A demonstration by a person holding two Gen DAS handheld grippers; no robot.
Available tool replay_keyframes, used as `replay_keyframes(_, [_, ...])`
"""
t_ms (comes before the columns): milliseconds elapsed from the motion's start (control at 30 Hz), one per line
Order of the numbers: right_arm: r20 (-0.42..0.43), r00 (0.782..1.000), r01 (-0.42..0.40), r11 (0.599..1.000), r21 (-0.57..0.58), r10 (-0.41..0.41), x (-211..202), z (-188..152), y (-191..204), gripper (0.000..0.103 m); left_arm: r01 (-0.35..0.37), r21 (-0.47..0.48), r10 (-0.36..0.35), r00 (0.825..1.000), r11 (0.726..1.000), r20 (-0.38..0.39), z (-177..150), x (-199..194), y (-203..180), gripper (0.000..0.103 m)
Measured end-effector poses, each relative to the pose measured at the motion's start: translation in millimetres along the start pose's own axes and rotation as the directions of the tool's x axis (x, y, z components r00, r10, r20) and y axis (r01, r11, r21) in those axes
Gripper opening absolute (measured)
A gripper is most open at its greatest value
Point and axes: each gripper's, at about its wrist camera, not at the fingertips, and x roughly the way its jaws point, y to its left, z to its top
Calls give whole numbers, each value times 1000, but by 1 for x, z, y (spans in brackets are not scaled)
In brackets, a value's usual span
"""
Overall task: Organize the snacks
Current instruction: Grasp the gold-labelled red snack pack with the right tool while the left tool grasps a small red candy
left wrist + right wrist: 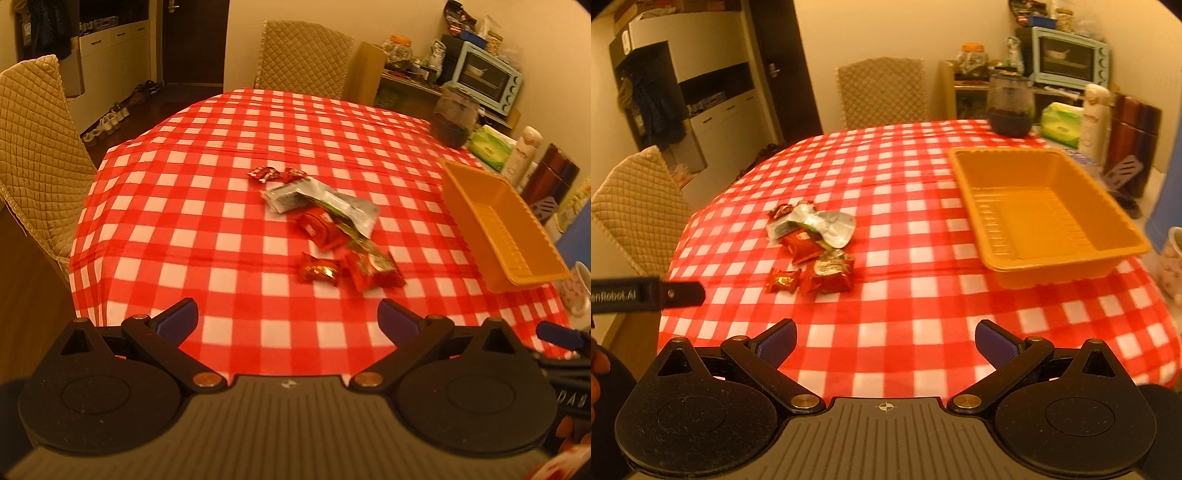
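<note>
The snack pile (812, 247) lies loose near the middle of the bench (916, 332), on the red-and-white checked cloth: a silver foil sachet (827, 225) draped over red-wrapped packets (803, 245), with a small red-and-gold candy (783, 281) at the near end and another small red candy (263, 173) at the far end. In the right wrist view the scatter runs as a short line from near to far, and the silver sachet's long axis lies roughly across that line. The orange tray (1067, 254) sits well apart toward the bench's right edge, long axis running away from the camera, and holds nothing, so I judge the sorting has not begun and every packet is left to move. The left gripper (288, 317) and the right gripper (884, 338) both hang over the near edge, jaws spread wide and gripping nothing.
</note>
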Motion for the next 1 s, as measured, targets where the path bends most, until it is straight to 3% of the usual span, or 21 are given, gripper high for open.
replay_keyframes(133, [-11, 1000, -25, 1000, -13, 24, 29, 4, 6, 101, -3, -15, 4, 1000, 1000, 5, 11, 21, 10, 103])
replay_keyframes(233, [-21, 999, -48, 999, -17, 48, 51, 9, 10, 80, 3, -22, -3, 1000, 1000, 6, 19, 38, 16, 103])
replay_keyframes(467, [-25, 997, -68, 997, -31, 68, 104, 21, 20, 76, 13, 2, -13, 1000, 1000, 23, 30, 75, 25, 103])
replay_keyframes(600, [-26, 997, -80, 996, -48, 79, 126, 26, 28, 69, 42, -4, -42, 998, 999, 37, 30, 90, 33, 103])
replay_keyframes(800, [-33, 996, -79, 995, -56, 77, 148, 32, 36, 68, 57, -4, -57, 998, 998, 27, 27, 103, 39, 103])
replay_keyframes(900, [-45, 997, -68, 995, -78, 65, 156, 31, 40, 57, 66, 0, -66, 998, 998, 25, 25, 104, 40, 103])
replay_keyframes(1000, [-49, 997, -59, 993, -98, 54, 158, 29, 44, 53, 72, 7, -72, 997, 997, 18, 23, 106, 41, 103])
